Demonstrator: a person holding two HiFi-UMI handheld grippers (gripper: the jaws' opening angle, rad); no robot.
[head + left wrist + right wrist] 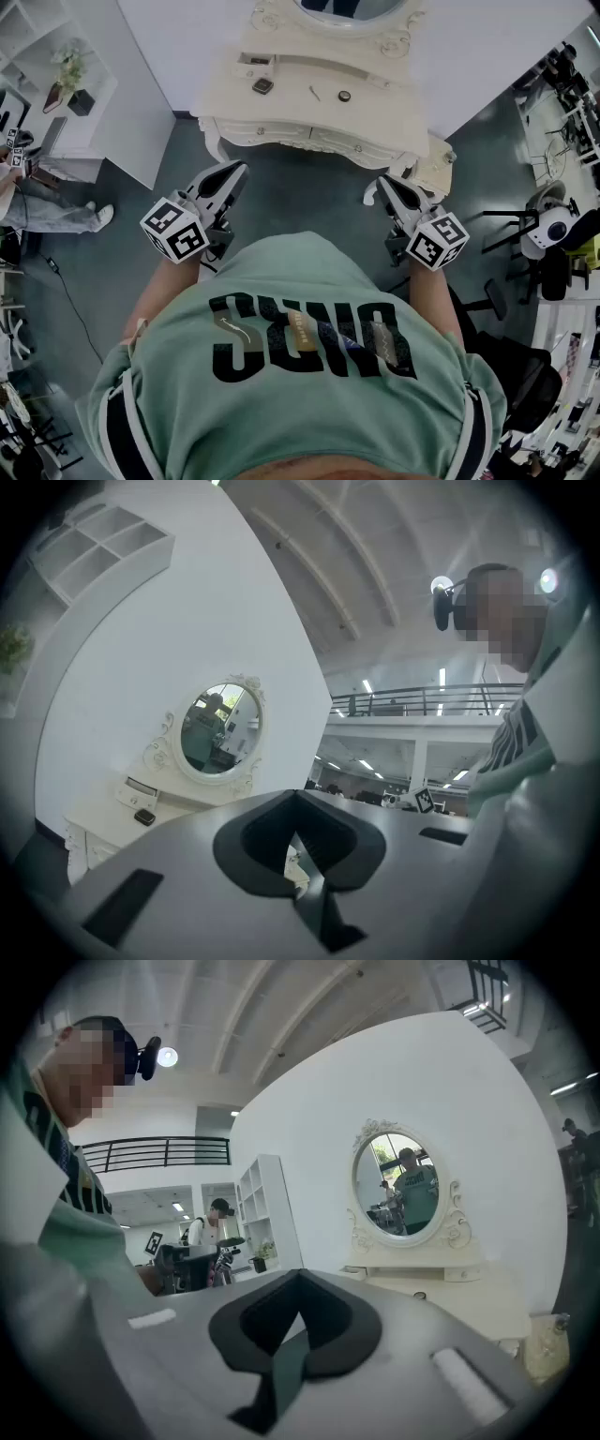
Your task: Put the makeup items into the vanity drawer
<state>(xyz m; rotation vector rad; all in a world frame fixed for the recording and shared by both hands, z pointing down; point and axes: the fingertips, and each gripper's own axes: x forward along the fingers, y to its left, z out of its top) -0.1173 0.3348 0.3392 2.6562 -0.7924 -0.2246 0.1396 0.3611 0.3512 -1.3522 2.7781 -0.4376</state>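
**A:** Left side first?

**B:** Left gripper (236,172): jaws shut, empty, carried at the chest, probably for the approach. Compact (262,85), stick (315,93) and round pot (344,96): on the counter (384,117), spaced apart, none in a drawer yet.

**A:** Right side?

**B:** Right gripper (382,189): jaws closed on nothing, same carry.

**A:** Room to move?

**B:** Bare floor (300,202) lies between both grippers and the front edge of the vanity (281,131). Its front drawers appear shut.

Over at the left, a white shelf unit (28,37) held a small potted plant (67,67). Below it, a person's legs (42,208) stretched out, a black cable (73,305) trailed over the grey floor (300,197), and black chairs (530,375) crowded the right.
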